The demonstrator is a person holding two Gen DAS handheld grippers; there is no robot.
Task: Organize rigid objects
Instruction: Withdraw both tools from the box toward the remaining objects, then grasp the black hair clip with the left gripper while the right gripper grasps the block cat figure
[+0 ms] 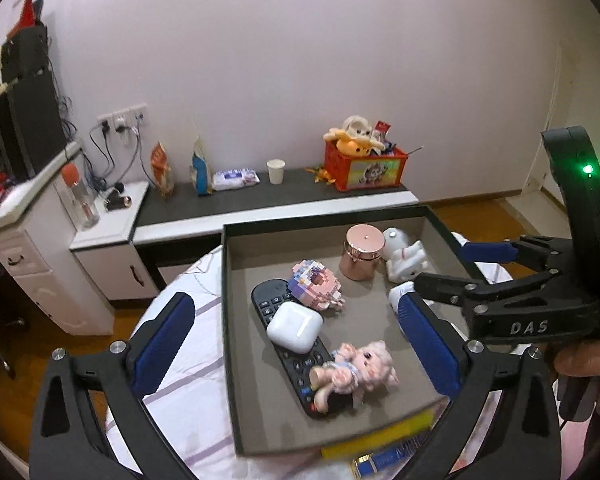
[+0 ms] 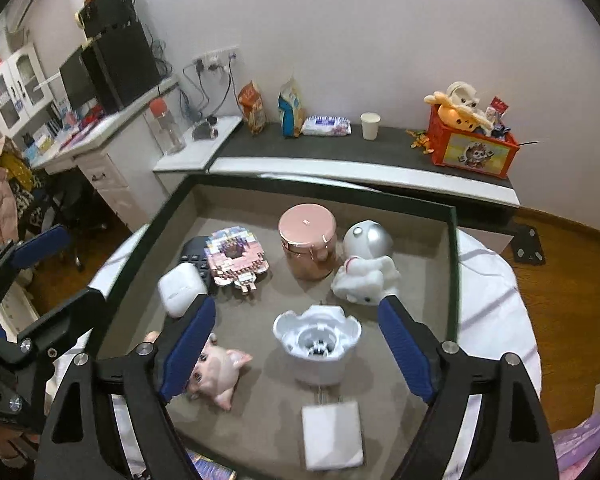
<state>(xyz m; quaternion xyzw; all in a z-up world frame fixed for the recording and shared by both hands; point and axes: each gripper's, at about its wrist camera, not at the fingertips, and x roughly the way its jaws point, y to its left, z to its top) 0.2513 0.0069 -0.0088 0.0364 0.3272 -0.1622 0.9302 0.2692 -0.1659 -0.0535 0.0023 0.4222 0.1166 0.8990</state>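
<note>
Left gripper [image 1: 296, 324] wide open, holding nothing, over the tray [image 1: 230, 304]. Between its fingers, from left: black remote [image 1: 296, 364] with white earbud case [image 1: 295, 326] on top, block figure [image 1: 316, 284] beyond, pink pig figurine [image 1: 360, 368] near the right finger. Right gripper [image 2: 296, 344] open too, empty. Pig figurine [image 2: 216, 372] touching its left finger, white holder [image 2: 316, 344] between fingers, apart from both pads; pink canister [image 2: 308, 240] and astronaut toy [image 2: 366, 268] further ahead.
</note>
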